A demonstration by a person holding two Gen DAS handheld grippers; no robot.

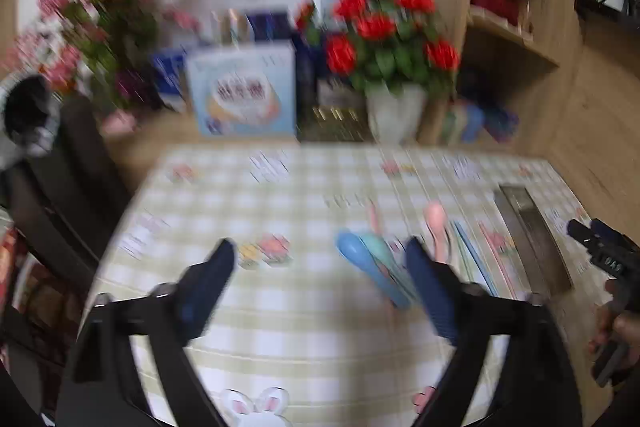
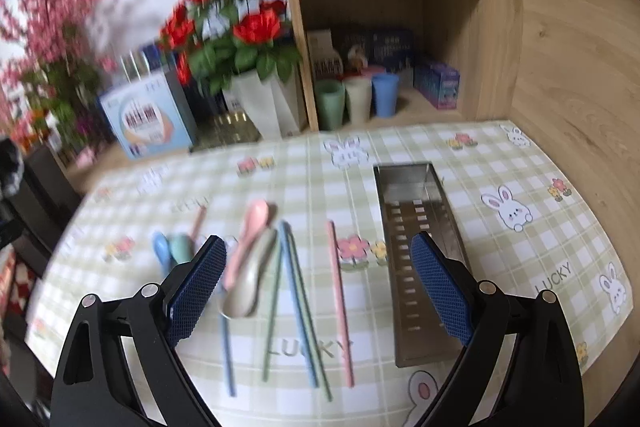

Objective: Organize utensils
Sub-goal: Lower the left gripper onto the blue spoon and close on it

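Your left tool (image 1: 320, 259) hangs over the checked cloth of the desk (image 1: 280, 327) with its blue pads apart and nothing between them; that view is badly blurred, so the fine detail is lost. Just beyond its right pad lie the blue spoon (image 1: 352, 247) and the teal spoon (image 1: 380, 255), side by side and overlapping, with the pink spoon (image 1: 436, 223) a little farther and to the right. Your right tool (image 2: 318, 267) also stands wide open and empty, tilted down at the desk, and in the left wrist view it shows at the far right edge in your hand (image 1: 616, 331). Between and beyond its pads you have the utensils spread on the cloth: the pink spoon crosses over a beige spoon (image 2: 248, 287) whose bowl points near, close to the left pad. To the right of those lie a green chopstick (image 2: 274, 303), two blue chopsticks (image 2: 298, 303) close together, and a pink chopstick (image 2: 340, 303) a bit apart, all running near to far. Another blue chopstick (image 2: 228, 355) lies near the left pad, and a second pink chopstick (image 2: 198, 223) lies far left beside the blue and teal spoons. The steel utensil tray (image 2: 424, 267) sits to the right of the chopsticks, lengthwise near to far, slotted along its floor, with nothing in it that you can see; the right pad partly covers it. At the far edge stand a white vase of red flowers (image 2: 260, 107) and three cups (image 2: 356, 99) in the shelf.
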